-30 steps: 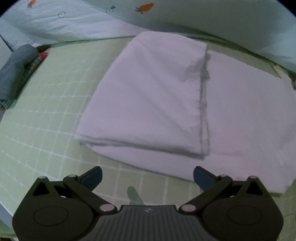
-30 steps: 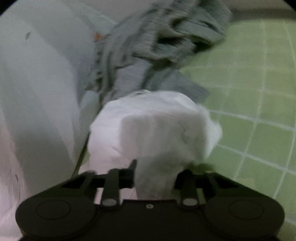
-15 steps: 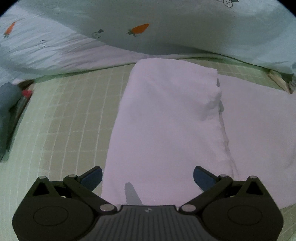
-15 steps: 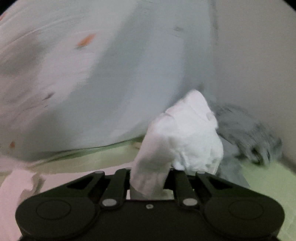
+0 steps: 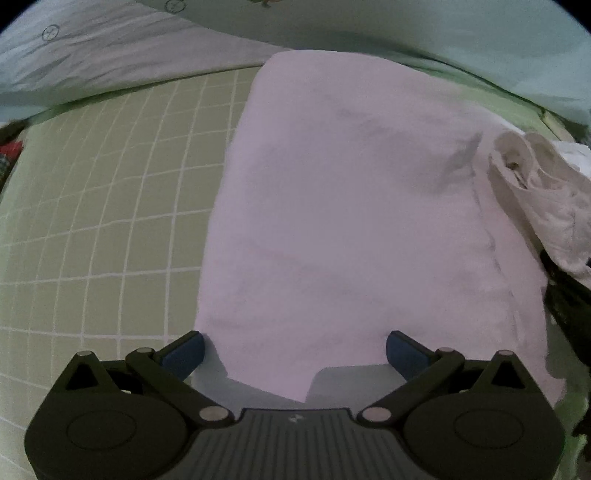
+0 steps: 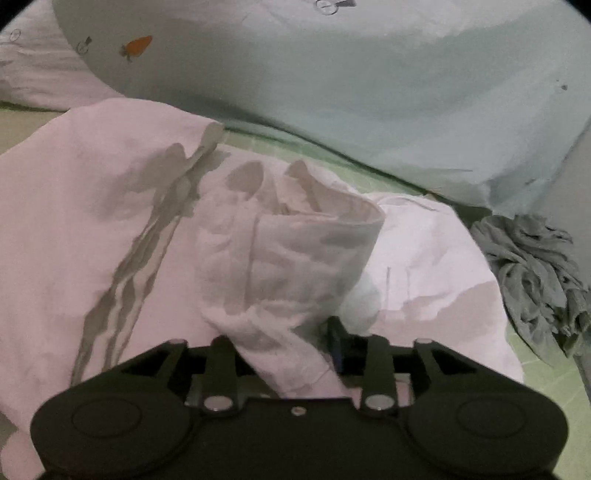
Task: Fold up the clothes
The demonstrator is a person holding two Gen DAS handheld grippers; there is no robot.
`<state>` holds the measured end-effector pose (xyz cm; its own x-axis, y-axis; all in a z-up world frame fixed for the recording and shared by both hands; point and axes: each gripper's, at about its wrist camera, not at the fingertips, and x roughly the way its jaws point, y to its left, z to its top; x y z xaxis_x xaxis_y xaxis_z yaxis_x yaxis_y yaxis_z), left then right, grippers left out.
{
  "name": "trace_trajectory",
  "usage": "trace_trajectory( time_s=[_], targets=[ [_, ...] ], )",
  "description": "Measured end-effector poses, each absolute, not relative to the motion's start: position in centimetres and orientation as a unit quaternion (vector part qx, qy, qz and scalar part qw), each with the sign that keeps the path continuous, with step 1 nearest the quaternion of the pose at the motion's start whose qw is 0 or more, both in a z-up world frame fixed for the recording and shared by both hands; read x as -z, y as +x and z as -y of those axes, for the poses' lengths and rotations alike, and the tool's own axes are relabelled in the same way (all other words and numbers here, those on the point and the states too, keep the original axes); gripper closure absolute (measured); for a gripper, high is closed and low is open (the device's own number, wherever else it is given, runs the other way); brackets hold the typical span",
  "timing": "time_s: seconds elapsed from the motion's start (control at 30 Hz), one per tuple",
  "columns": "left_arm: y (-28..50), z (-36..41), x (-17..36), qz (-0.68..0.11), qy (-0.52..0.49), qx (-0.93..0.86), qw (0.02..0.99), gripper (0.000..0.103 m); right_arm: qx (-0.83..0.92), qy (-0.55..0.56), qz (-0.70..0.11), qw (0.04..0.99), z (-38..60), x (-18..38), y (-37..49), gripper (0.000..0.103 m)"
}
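Left tongs [image 5: 294, 349] point steeply down at the near edge of the white garment [image 5: 351, 206], jaws spread wide and empty; the near hem lies between the blue pads [image 5: 183, 352], untouched. The garment lies folded flat on the green checked sheet [image 5: 110, 206] of the bed, its left edge straight and its far edge close under the pale quilt [image 5: 369, 26]. Left of it the sheet lies open as far as a dark bundle [image 5: 7, 155] at the frame's edge. Right tongs [image 6: 284, 349], jaws opening, still have a bunched white fold [image 6: 288, 258] running between them; how firmly the pads press it cannot be told. This fold rises above the garment's right part [image 6: 424, 266]. A grey crumpled cloth [image 6: 532, 273] lies just beside the garment's right edge. The carrot-printed quilt [image 6: 369, 81] closes the far side. No containers are in view.
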<state>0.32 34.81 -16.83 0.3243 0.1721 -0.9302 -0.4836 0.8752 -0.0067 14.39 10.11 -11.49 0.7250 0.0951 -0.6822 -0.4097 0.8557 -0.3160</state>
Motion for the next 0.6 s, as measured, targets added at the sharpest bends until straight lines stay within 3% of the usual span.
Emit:
trace_trajectory(
  time_s=[0.27, 0.37, 0.43, 0.6],
  targets=[
    [0.8, -33.5, 17.5, -0.538, -0.123, -0.215, 0.805, 0.0, -0.169, -0.187, -0.345, 0.904, -11.5, 8.4, 14.0, 0.067],
    [1.1, -33.3, 17.5, -0.541, -0.121, -0.217, 0.804, 0.0, -0.188, -0.194, -0.348, 0.898, -12.7, 9.0, 13.5, 0.062],
    [1.2, -33.2, 17.5, -0.543, -0.118, -0.218, 0.802, 0.0, -0.208, -0.224, -0.353, 0.884, -13.2, 10.1, 13.2, 0.047],
    [0.8, -33.7, 17.4, -0.546, -0.118, -0.215, 0.801, 0.0, -0.277, -0.139, -0.364, 0.878, -11.7, 7.9, 12.5, 0.042]
  ],
)
